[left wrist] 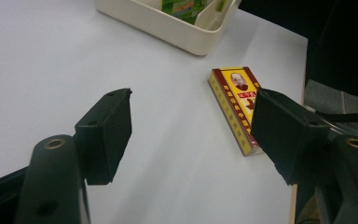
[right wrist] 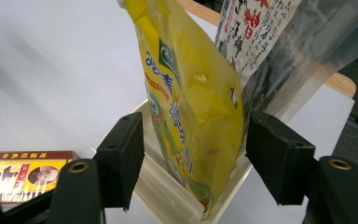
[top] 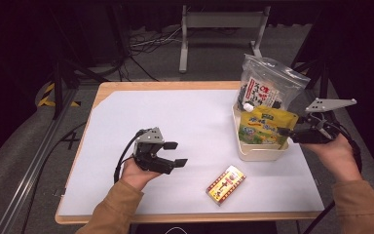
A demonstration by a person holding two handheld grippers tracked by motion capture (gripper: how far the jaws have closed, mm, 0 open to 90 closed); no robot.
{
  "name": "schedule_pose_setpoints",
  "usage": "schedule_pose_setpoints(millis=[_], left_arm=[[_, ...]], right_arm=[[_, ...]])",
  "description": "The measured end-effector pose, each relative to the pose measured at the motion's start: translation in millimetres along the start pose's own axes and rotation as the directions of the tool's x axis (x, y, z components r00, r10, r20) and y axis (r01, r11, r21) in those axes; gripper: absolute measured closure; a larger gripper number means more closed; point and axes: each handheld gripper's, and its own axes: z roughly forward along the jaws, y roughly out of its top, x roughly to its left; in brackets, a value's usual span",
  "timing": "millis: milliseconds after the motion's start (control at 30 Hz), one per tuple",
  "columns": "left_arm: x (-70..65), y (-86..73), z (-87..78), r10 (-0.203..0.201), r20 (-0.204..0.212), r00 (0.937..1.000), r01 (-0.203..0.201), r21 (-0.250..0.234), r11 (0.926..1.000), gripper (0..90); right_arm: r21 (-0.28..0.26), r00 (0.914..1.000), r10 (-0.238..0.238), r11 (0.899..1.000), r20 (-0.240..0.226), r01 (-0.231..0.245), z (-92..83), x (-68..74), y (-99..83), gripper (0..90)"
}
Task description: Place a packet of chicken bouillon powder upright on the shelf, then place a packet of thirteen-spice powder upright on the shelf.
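The yellow pouch (top: 265, 126) stands upright in the cream bin (top: 260, 152) at the right side of the white table (top: 175, 122), just in front of a clear bag (top: 272, 83) with a printed packet inside. The right gripper (top: 286, 131) is level with the pouch's edge, its jaws apart with that edge between them and the pads (right wrist: 279, 154) not pressing on it. Well to the left, the left gripper (top: 175, 153) hovers over bare table with jaws apart and nothing between them, pointing toward the red and yellow box (top: 226, 184) lying flat near the front edge.
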Motion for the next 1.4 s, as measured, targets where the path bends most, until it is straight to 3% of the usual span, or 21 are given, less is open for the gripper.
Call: schedule_pose_setpoints(millis=[233, 367, 533, 767, 1400], left_arm=[[-8.0, 7.3, 14.2, 0.002, 0.03, 0.9995, -0.004, 0.054, 0.9985, 24.3], [-11.9, 11.2, 21.0, -0.003, 0.031, 0.9995, 0.0, 0.082, 0.9967, 23.0], [-17.5, 13.9, 31.7, -0.009, 0.025, 0.9996, 0.005, 0.14, 0.9901, 20.9], [-23.0, 15.1, 43.2, -0.044, 0.03, 0.9986, 0.038, 0.181, 0.9827, 17.1], [-34.9, 12.8, 79.1, -0.027, 0.07, 0.9972, 0.008, 0.266, 0.9641, 13.6]], right_arm=[[-0.011, 0.9995, -0.011, 1.0, 0.031, 0.011, -20.2, 12.3, -4.4, 34.8], [-0.009, 0.9996, -0.013, 1.0, 0.026, 0.013, -25.9, 17.8, -6.4, 34.5], [-0.002, 0.9996, -0.014, 1.0, 0.025, 0.014, -31.5, 25.8, -10.6, 32.8], [-0.009, 0.9993, -0.029, 1.0, 0.026, 0.029, -34.0, 37.3, -14.3, 30.2], [-0.103, 0.999, -0.012, 0.995, -0.043, 0.007, -19.6, 63.2, -36.7, 26.4]])
